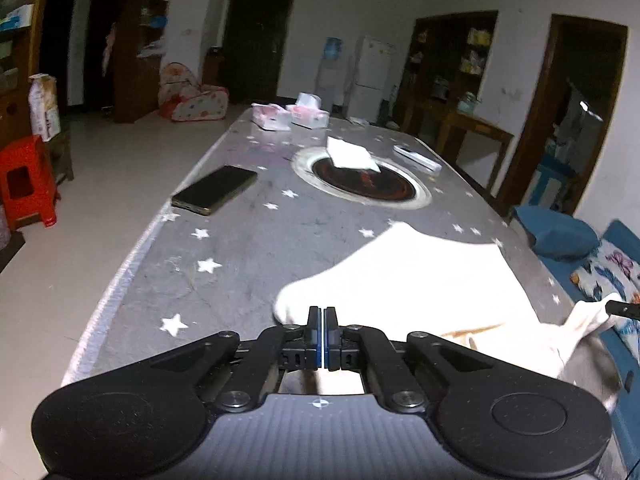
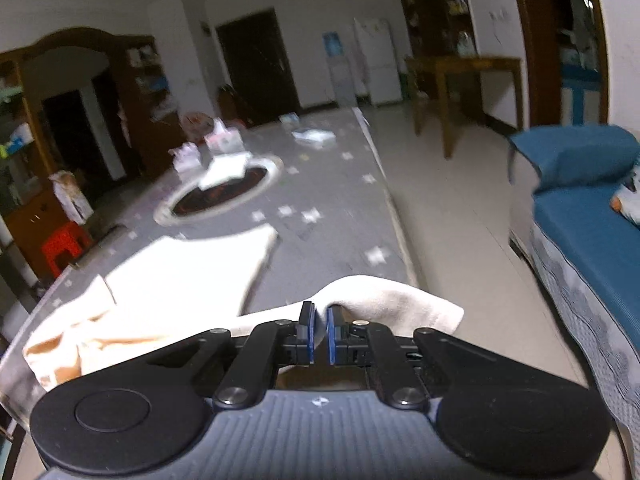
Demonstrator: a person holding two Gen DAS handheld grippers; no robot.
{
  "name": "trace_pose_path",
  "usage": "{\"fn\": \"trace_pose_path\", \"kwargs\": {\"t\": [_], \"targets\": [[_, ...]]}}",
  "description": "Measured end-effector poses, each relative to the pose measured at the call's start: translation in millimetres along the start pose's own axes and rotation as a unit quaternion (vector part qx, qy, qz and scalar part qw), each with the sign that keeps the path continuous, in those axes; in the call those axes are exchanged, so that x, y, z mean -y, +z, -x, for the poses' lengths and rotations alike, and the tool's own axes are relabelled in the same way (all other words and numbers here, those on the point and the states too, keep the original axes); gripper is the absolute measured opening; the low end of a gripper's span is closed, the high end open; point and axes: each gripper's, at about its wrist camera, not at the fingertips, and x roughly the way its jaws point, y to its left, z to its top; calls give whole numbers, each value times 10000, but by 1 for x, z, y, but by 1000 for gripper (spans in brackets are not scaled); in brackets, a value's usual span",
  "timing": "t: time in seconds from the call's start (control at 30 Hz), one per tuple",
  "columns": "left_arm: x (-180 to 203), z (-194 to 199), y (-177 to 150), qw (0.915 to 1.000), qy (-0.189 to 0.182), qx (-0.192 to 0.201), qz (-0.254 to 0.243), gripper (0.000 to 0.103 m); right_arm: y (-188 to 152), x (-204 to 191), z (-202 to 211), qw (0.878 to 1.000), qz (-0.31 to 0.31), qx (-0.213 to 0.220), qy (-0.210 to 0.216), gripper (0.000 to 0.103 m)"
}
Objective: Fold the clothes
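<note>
A white garment [image 1: 420, 276] lies spread on the grey star-patterned table [image 1: 248, 248], partly lifted at its near edge. My left gripper [image 1: 322, 318] is shut at the garment's near left edge, pinching a thin fold of it. My right gripper [image 2: 319, 318] is shut on a bunched corner of the white garment [image 2: 384, 300] near the table's right edge. The rest of the garment [image 2: 180, 268] stretches to the left of it. The right gripper's tip [image 1: 618, 308] shows at the far right of the left wrist view, holding cloth.
A dark phone [image 1: 214, 189] lies on the table's left side. A round inset burner [image 1: 362, 178] with a white paper on it sits mid-table. Tissue packs [image 1: 290, 114] and a remote [image 1: 416, 158] lie farther back. A blue sofa [image 2: 584, 216] stands right, a red stool [image 1: 26, 180] left.
</note>
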Motion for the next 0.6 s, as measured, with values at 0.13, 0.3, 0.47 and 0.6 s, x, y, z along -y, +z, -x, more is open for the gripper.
{"fn": "trace_pose_path", "kwargs": {"t": [0.13, 0.3, 0.47, 0.6], "targets": [[24, -10, -7, 9986, -402, -157, -308, 4, -13, 12, 6, 9997, -123, -137, -181, 13], [58, -25, -13, 9932, -860, -313, -726, 17, -20, 21, 23, 9994, -205, -104, -249, 16], [86, -40, -18, 9864, -1111, -452, -1127, 32, -17, 1, 27, 9995, 155, -130, 226, 27], [98, -52, -22, 9825, -1175, -563, -1327, 35, -16, -37, 17, 9918, 754, -322, 977, 33]]}}
